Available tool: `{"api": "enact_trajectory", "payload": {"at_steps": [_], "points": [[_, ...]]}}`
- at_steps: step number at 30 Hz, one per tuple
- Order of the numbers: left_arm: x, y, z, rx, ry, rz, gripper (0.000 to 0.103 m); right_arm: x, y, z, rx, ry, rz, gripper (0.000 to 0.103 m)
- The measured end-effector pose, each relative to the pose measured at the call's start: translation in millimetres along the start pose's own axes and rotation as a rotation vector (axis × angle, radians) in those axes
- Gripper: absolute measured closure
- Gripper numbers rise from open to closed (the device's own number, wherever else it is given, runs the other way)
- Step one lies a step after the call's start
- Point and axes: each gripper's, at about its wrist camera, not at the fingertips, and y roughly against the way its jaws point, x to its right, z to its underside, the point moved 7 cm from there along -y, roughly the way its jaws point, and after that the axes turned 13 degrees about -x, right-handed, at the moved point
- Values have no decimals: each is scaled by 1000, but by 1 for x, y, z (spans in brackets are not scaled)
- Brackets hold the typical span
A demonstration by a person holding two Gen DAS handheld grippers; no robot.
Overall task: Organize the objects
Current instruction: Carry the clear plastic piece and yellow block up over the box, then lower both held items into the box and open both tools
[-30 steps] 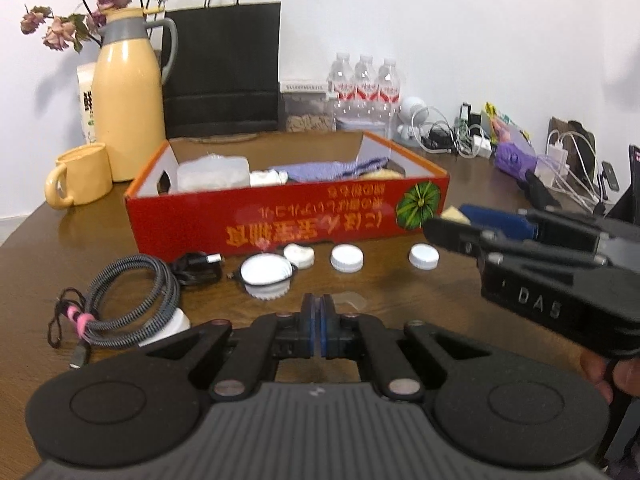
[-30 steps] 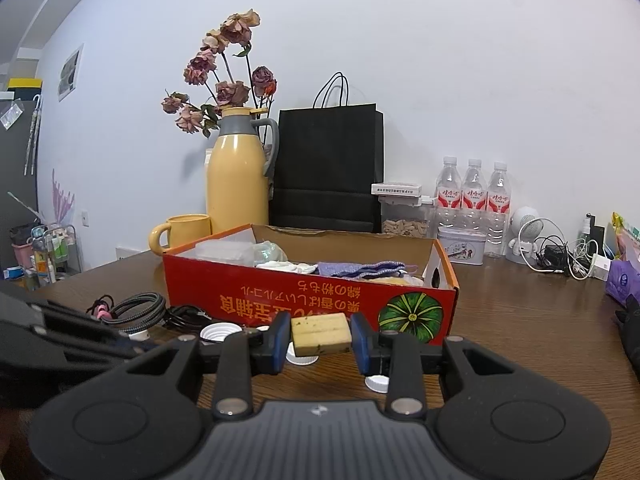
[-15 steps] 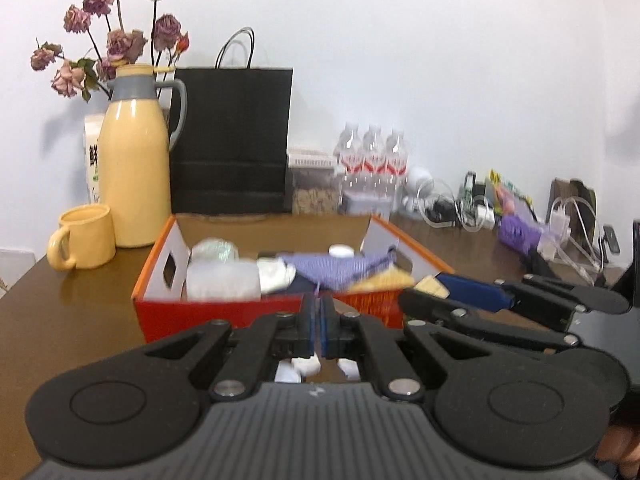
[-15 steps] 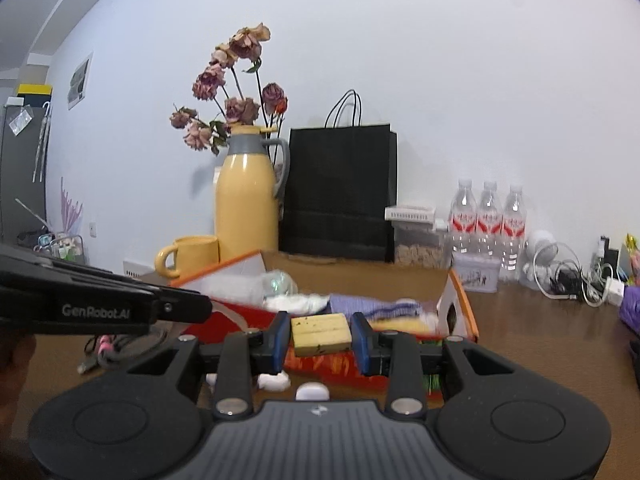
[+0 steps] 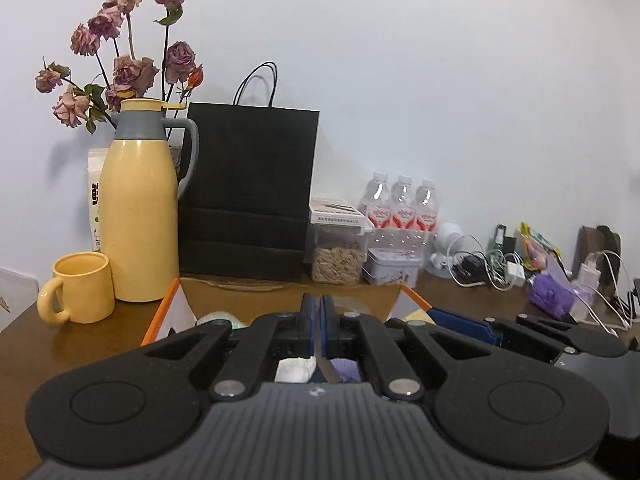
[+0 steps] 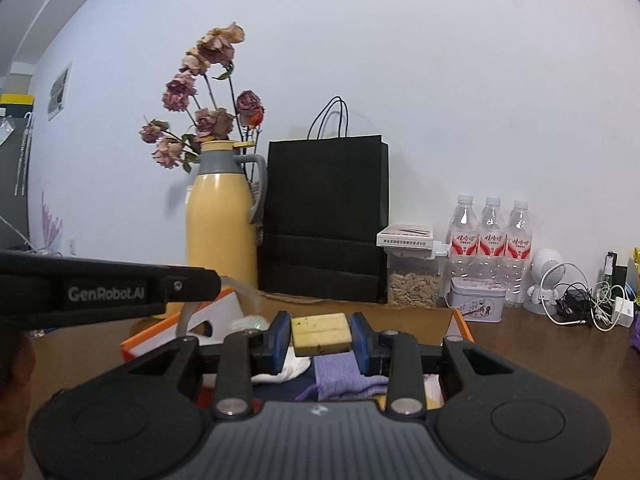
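My right gripper is shut on a yellow sponge, held over an open red and orange cardboard box. Under the sponge in the box lie a white cloth and a purple cloth. My left gripper is shut, its blue pads together, and hangs over the box's left half. In the right wrist view the left gripper reaches in from the left. A pale thin strip shows by its tip; whether it is held I cannot tell. The right gripper's blue finger shows at the right.
Behind the box stand a yellow thermos with dried roses, a yellow mug, a black paper bag, a jar of seeds, a tin and three water bottles. Cables and chargers crowd the back right.
Both grippers have risen and moved forward from in front of the box to over it. The bottle caps and cable on the table have dropped out of sight. The sponge stays gripped.
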Motion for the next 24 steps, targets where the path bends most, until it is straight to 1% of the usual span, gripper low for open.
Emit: {"api": "enact_trajectory", "payload": {"at_steps": [4,7,10,14,17,24], "points": [[-5,-19,-11,0,32,-18,100,3,-21,-15,0,-3,21,72],[-8,-33,-17,13,53,-52,100,7,-38,-22,-6,-19,35,72],[-13,-49,-18,-5,67,-74,100,14,-58,-26,-26,-44,48,72],[-22,-67,-14,-39,69,-108,100,18,-80,-16,-84,-48,45,72],[-27,-77,-9,-70,73,-118,100,20,-89,-8,-114,-42,51,72],[-25,-74,-5,-70,57,-107,99,21,-93,-2,-142,-43,51,72]]}}
